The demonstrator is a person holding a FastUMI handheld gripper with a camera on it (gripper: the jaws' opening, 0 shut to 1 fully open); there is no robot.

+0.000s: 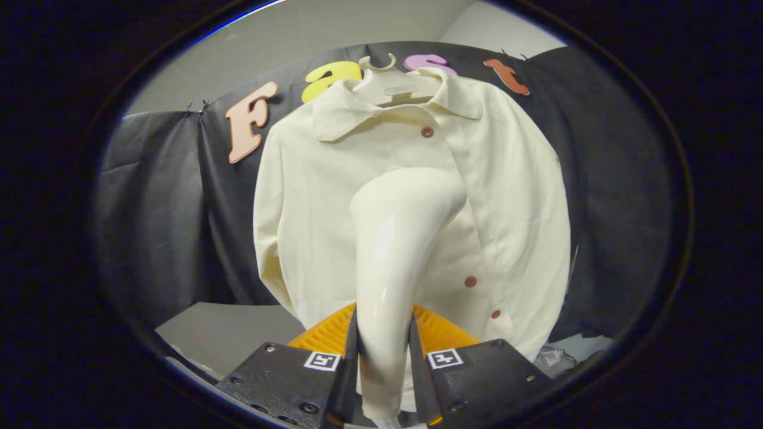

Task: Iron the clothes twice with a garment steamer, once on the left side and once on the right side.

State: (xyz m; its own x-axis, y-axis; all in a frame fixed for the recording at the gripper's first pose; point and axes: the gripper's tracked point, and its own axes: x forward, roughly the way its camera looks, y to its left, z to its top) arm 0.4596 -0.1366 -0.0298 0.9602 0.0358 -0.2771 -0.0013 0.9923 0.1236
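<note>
Gripping garment steamer [396, 262] by its glossy handle, claw [383, 357] closed down on it with both fingers pressed against either side. Steamer long axis running up and away from the fingers, curving right at the top so head points toward the shirt [334, 196], at about the button placket mid-chest; contact with fabric unclear. Shirt hanging upright on a hanger [390, 80] against black cloth wall [161, 196], collar up, desk [229, 328] showing lower left beyond the fingers.
</note>
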